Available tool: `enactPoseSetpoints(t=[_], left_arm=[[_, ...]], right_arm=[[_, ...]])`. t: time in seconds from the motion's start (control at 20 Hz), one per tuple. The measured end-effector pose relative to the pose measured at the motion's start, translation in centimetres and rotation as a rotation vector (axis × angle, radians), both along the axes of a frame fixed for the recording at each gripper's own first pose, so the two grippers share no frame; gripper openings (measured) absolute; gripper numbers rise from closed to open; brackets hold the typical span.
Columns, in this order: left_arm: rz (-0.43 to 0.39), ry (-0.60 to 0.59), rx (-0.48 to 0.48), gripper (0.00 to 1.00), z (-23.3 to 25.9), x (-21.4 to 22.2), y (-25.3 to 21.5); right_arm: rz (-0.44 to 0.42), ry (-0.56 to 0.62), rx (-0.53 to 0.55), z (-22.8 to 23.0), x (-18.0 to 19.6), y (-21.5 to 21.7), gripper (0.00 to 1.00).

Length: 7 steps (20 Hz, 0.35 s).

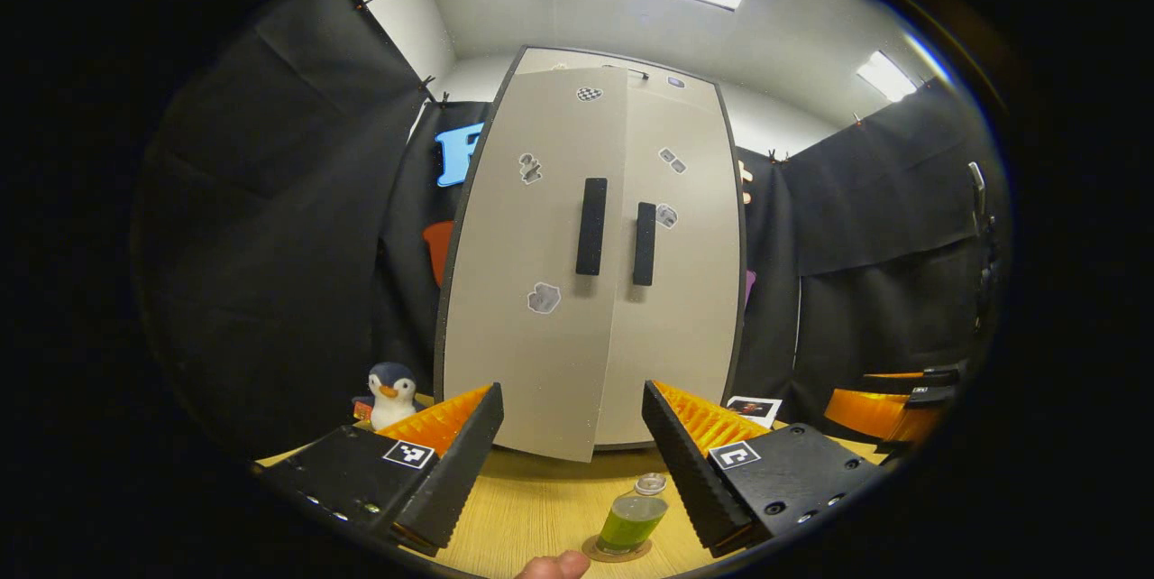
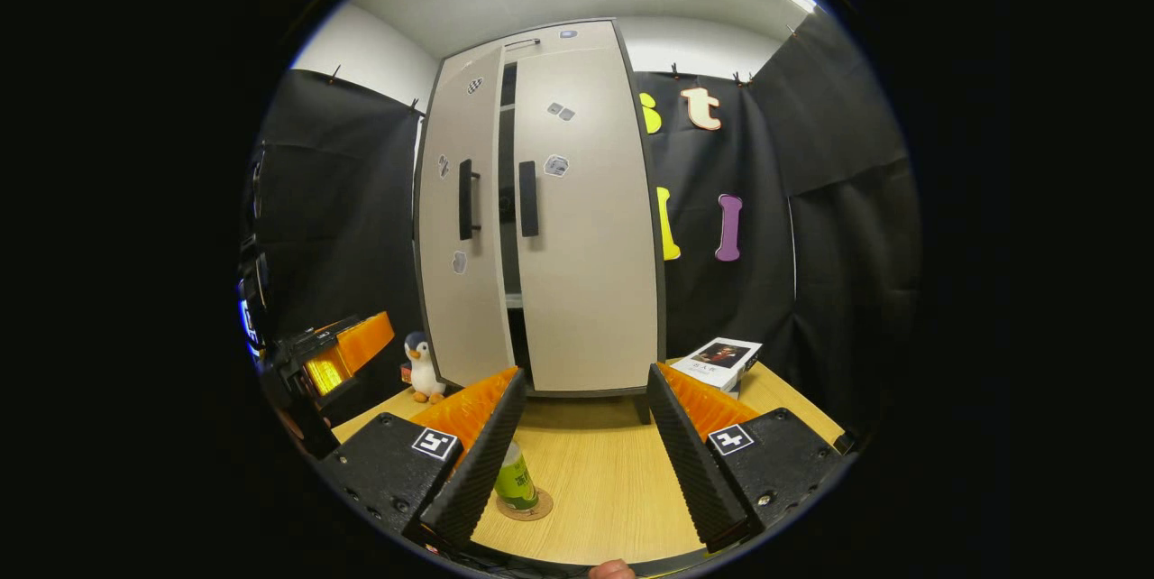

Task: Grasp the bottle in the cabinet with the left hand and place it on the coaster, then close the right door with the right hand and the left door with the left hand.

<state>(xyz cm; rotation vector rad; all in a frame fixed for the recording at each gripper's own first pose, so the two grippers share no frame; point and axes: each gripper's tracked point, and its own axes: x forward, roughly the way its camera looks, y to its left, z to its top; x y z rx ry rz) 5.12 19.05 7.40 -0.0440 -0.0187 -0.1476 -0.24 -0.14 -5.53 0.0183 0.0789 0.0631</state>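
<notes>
- Your left gripper (image 1: 570, 435) hangs with its fingers spread wide and nothing between them, facing the cabinet (image 1: 590, 263) from the near side of the table (image 1: 532, 507).
- Your right gripper (image 2: 586, 421) is likewise wide apart and empty, aimed at the cabinet's front.
- The bottle (image 1: 631, 518) of green liquid stands upright on the coaster (image 1: 602, 552), near you on the table and well clear of the cabinet; in the right gripper view the bottle (image 2: 515, 478) sits on the coaster (image 2: 538, 507) just beside that gripper's left finger (image 2: 476, 462), not touching it as far as you can tell.
- The right door (image 2: 586, 218) lies flush with the cabinet.
- The left door (image 2: 462, 218) stands slightly ajar, a dark gap showing between the two doors.
- A toy penguin (image 1: 391, 394) stands left of the cabinet; a book (image 2: 721, 358) lies to its right.
</notes>
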Motion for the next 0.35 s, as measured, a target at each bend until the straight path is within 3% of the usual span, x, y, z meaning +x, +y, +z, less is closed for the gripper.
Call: enactPoseSetpoints(t=[0.15, 0.2, 0.25, 0.35], left_arm=[[-0.008, -0.006, -0.002, 0.99, 0.10, 0.09, -0.17], [-0.006, -0.007, -0.003, 0.95, 0.12, 0.17, -0.11], [-0.004, -0.006, -0.002, 0.99, 0.07, 0.17, -0.11], [0.000, -0.012, -0.003, 0.99, 0.28, 0.00, 0.02]], right_arm=[[-0.002, -0.004, 0.009, 0.40, 0.22, -0.14, 0.83], [-0.004, -0.004, 0.010, 0.38, 0.35, -0.20, 0.83], [-0.005, -0.006, 0.011, 0.48, 0.42, -0.24, 0.83], [-0.003, -0.013, 0.015, 0.71, 0.33, -0.21, 0.83]])
